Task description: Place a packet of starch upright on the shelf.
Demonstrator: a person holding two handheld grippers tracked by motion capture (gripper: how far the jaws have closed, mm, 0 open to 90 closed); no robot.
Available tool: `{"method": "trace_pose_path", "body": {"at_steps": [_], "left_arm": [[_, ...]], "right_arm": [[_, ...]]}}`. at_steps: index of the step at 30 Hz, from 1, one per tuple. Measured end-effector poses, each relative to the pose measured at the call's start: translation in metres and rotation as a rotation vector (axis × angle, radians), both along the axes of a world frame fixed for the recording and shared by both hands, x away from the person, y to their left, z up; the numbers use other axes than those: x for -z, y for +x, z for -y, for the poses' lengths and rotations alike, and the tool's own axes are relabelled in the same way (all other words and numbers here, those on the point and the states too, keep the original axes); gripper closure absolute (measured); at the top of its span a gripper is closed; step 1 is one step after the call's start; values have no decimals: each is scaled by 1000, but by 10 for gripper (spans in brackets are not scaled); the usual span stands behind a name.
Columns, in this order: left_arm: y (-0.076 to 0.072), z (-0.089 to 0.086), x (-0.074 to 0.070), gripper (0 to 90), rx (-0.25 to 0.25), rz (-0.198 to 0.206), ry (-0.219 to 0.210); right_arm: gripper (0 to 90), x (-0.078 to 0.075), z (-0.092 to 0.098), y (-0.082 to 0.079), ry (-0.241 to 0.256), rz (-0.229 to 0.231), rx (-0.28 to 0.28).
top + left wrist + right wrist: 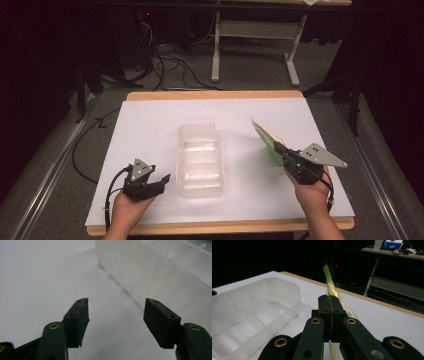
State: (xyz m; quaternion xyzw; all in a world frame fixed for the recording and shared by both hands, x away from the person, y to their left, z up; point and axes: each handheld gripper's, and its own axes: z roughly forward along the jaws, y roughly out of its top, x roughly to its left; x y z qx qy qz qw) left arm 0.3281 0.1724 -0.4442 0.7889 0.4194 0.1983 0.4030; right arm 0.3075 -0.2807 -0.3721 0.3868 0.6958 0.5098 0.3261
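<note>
Two grippers are at work over a white sheet-covered table [150,125]. Left gripper [161,181] rests low beside the near left wall of a clear, ribbed plastic tray with several compartments [200,157], jaws spread wide and holding nothing. Right gripper [280,149] has its jaws pressed together on a thin green flat packet [266,140], held edge-up above the table, right of the tray and apart from it.

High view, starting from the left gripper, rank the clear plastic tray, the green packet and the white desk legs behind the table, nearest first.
From the left gripper:
1. clear plastic tray, just to its right, mid-table.
2. green packet, across the table, in the right gripper.
3. white desk legs, on the floor beyond.
</note>
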Motion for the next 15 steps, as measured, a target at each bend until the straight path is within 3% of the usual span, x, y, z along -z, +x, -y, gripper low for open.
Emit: {"method": "trace_pose_path", "body": {"at_steps": [10,15], "left_arm": [[0,1,0,374,0,-1,5],[0,0,0,374,-1,1,3]], "right_arm": [[900,-18,0,-2,92,62,-19],[900,-16,-6,-4,72,64,-34]]}}
